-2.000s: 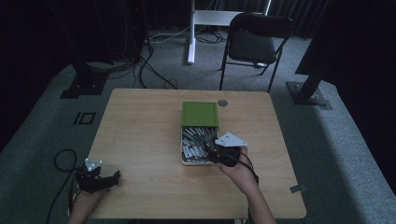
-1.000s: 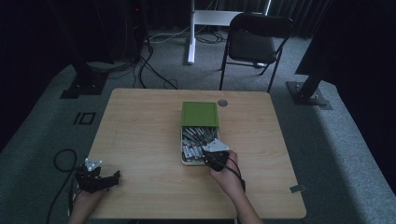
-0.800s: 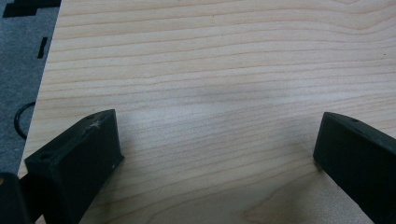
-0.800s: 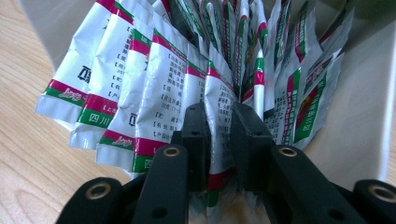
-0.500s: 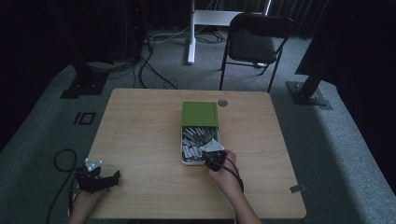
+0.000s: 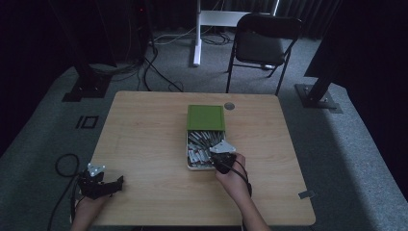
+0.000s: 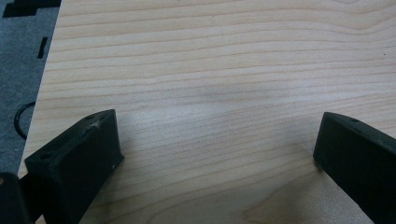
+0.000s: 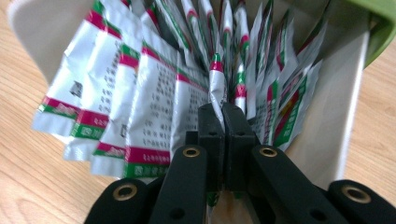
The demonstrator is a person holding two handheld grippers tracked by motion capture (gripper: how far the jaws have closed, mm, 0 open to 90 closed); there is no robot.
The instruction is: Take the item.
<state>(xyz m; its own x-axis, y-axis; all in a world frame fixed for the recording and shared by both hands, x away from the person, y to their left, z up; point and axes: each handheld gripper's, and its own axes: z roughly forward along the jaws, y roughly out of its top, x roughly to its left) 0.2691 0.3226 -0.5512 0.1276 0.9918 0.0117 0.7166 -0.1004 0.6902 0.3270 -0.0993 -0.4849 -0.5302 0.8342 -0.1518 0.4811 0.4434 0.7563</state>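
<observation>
Right gripper view is looking straight along the right gripper [image 8: 223,112], whose two black jaws have just been closing and are now pressing together on the lower edge of one silver sachet [image 8: 216,88] with red and green bands. That sachet is standing among a fanned row of like packets [image 8: 140,93], all of them sitting upright in the white box [image 8: 343,112], so the pinched one is not yet lifted clear of its neighbours. Beyond the packets, a corner of the green lid [image 8: 380,25] is showing at the far edge of the box. Seen from the high view, the right gripper [image 6: 219,155] is reaching into the near end of the box [image 6: 188,164], which is lying near the middle of the wooden table [image 6: 144,125] with its lid [image 6: 206,117] propped open behind it. Over at the near left corner of the table, the left gripper [image 6: 98,183] is resting low with its jaws standing wide apart and nothing between them; in its own view only bare wood lies ahead. Judging by this, the grasp is made and the job is at an early stage: drawing the sachet out and setting it down are both left to do. Farther back, a folding chair [image 6: 262,41] is standing behind the table.
</observation>
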